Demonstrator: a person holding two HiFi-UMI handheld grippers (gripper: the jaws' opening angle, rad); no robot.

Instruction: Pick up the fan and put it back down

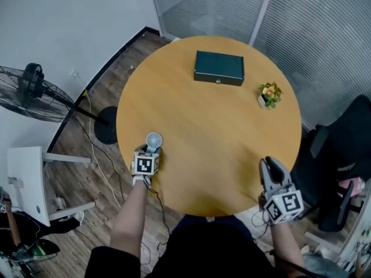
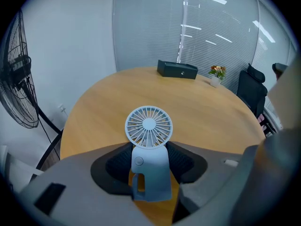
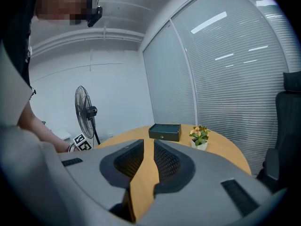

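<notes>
Left jaws: the left gripper (image 2: 149,157) pinches the fan (image 2: 148,126) by its body, head upright above the pads.
Right jaws: the right gripper (image 3: 148,160) is slightly parted, with only table (image 3: 141,182) showing between.
Head view only: the fan is near the table's left edge.
Pose: the left gripper is tipped steeply down; the right is nearly level at the near right edge.

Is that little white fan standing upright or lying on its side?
Upright. In the left gripper view the small fan stands with its round head above its body, held between the pads of the left gripper.
</notes>
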